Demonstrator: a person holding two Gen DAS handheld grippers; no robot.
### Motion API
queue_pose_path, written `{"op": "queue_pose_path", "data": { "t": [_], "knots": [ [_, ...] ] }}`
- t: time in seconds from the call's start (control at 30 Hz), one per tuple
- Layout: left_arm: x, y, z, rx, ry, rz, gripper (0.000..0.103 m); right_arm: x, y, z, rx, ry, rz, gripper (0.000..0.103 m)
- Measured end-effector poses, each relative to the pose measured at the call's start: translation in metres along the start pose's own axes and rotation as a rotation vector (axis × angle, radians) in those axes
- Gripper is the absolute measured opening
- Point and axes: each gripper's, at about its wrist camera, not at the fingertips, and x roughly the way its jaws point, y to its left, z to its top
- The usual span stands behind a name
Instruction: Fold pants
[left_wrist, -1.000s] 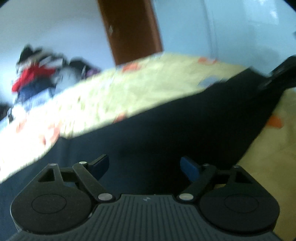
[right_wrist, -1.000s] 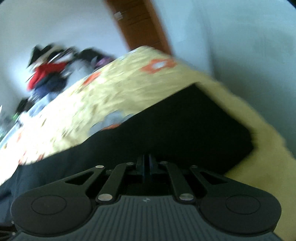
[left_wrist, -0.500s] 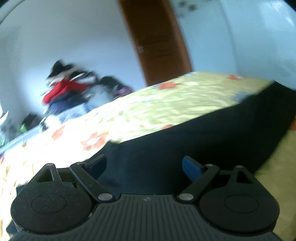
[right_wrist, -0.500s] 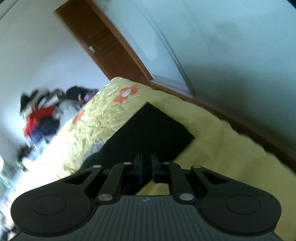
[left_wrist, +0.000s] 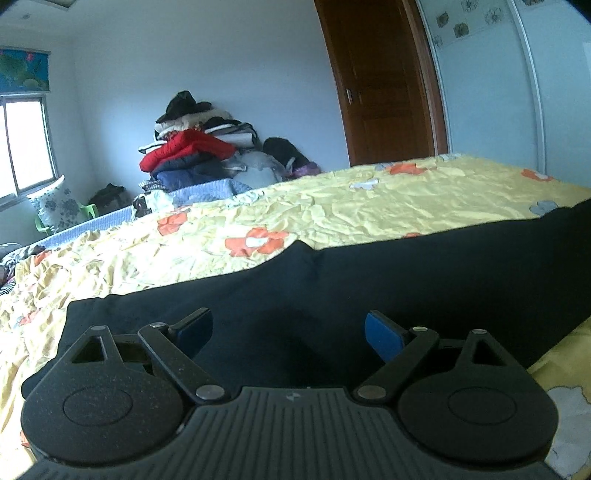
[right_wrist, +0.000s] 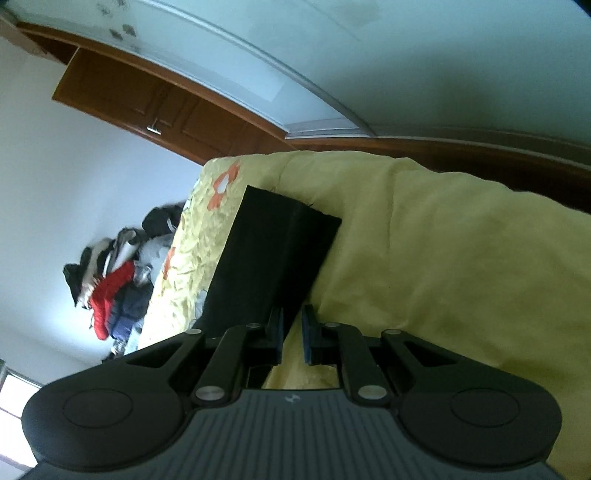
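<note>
Dark navy pants (left_wrist: 424, 280) lie flat across a yellow flowered bedsheet (left_wrist: 332, 210), filling the lower middle of the left view. The left tool (left_wrist: 288, 330) hovers over them, jaws spread wide and just widened, gripping nothing. The right tool (right_wrist: 292, 326), nearly closed and empty, sits at the pants' lower edge.
</note>
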Motion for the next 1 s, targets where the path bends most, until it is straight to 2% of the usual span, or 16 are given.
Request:
{"op": "queue_pose_path", "data": {
  "t": [0.23,0.27,0.33,0.37,0.4,0.43,0.5,0.53,0.63,0.73,0.9,1.0],
  "knots": [
    [0.007,0.001,0.0,-0.023,0.011,-0.013,0.098,0.001,-0.002,0.0,0.003,-0.009,0.01,0.011],
    [0.008,0.002,0.0,-0.03,0.018,-0.012,0.098,-0.001,-0.002,0.001,0.0,-0.009,0.008,0.014],
    [0.01,0.004,0.0,-0.041,0.03,-0.014,0.098,-0.003,-0.003,0.001,0.0,-0.012,0.019,0.026],
    [0.011,0.005,-0.001,-0.046,0.035,-0.017,0.098,-0.005,-0.003,0.001,-0.003,-0.014,0.034,0.036],
    [0.011,0.006,-0.001,-0.051,0.038,-0.017,0.098,-0.007,-0.001,0.001,-0.02,-0.015,0.05,0.05],
    [0.011,0.007,-0.001,-0.054,0.039,-0.017,0.099,-0.007,0.002,0.0,-0.046,-0.014,0.065,0.058],
    [0.01,0.007,-0.002,-0.056,0.038,-0.022,0.099,-0.007,0.014,-0.003,-0.133,0.006,0.106,0.091],
    [0.009,0.007,-0.002,-0.055,0.037,-0.021,0.099,-0.007,0.02,-0.006,-0.175,0.013,0.11,0.095],
    [0.009,0.006,-0.002,-0.048,0.038,-0.023,0.099,-0.003,0.029,-0.012,-0.234,-0.018,0.087,0.097],
    [0.008,0.006,-0.002,-0.044,0.04,-0.026,0.1,0.001,0.028,-0.013,-0.263,-0.076,0.1,0.098],
    [0.012,0.004,-0.002,-0.038,0.066,-0.024,0.101,0.02,0.035,-0.007,-0.332,-0.058,0.116,0.098],
    [0.013,0.003,-0.003,-0.036,0.075,-0.02,0.101,0.029,0.039,-0.003,-0.338,-0.083,0.098,0.098]
  ]
}}
